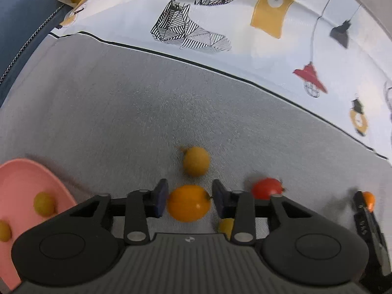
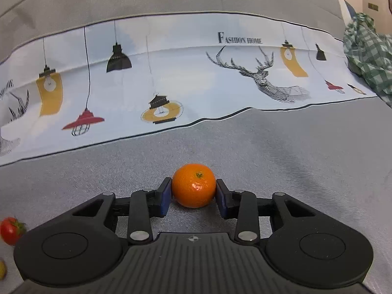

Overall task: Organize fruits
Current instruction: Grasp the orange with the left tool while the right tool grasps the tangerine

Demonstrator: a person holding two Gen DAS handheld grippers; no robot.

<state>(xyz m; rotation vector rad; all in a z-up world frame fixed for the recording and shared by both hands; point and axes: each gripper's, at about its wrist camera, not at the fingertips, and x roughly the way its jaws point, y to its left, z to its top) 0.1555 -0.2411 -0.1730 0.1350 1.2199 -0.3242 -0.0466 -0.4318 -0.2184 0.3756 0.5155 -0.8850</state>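
On grey fabric, left gripper (image 1: 188,199) fingers clamp one orange plum-shaped fruit (image 1: 188,202); right gripper (image 2: 193,193) fingers grip one round mandarin (image 2: 193,185); two yellow-green fruits (image 1: 44,203) sit in one pink plate (image 1: 22,178).

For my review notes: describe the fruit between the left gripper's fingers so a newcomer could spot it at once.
Start at the pink plate on the grey cloth, then look right to the left gripper. The fruit clamped between its blue pads is a smooth orange-yellow oval fruit. It is larger and more orange than the yellow fruit just beyond it, unlike the red tomato to its right.
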